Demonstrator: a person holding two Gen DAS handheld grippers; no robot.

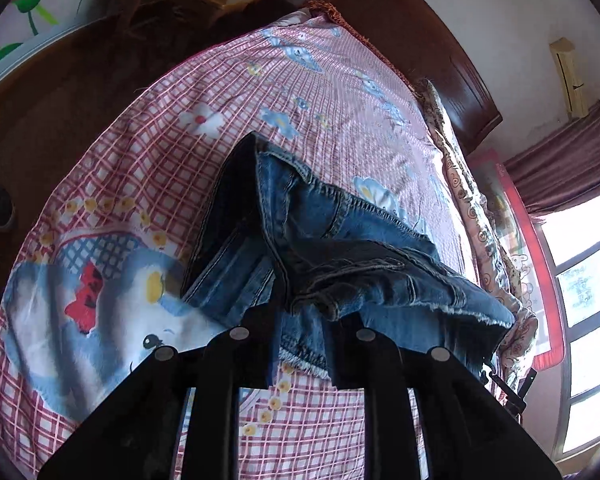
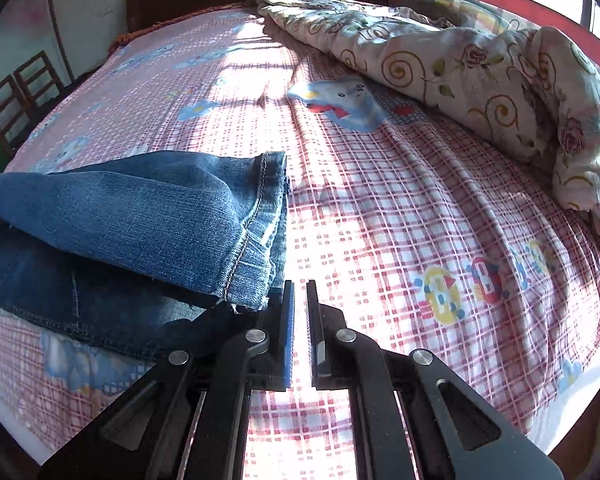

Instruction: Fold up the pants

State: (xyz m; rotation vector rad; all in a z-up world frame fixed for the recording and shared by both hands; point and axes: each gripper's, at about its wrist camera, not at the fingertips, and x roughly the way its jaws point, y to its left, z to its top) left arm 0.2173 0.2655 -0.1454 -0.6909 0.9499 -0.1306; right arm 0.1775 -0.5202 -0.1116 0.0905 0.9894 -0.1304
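Left claw grips a bunched fold of the jeans above the bed; right claw is nearly closed, empty, just beside the hem.

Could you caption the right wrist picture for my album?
Nearly closed tool beside folded jeans on a checked bedsheet.

Folded blue denim pants lie on the pink checked bed sheet, left of the right gripper; a crumpled floral quilt lies behind, at the bed's right edge.
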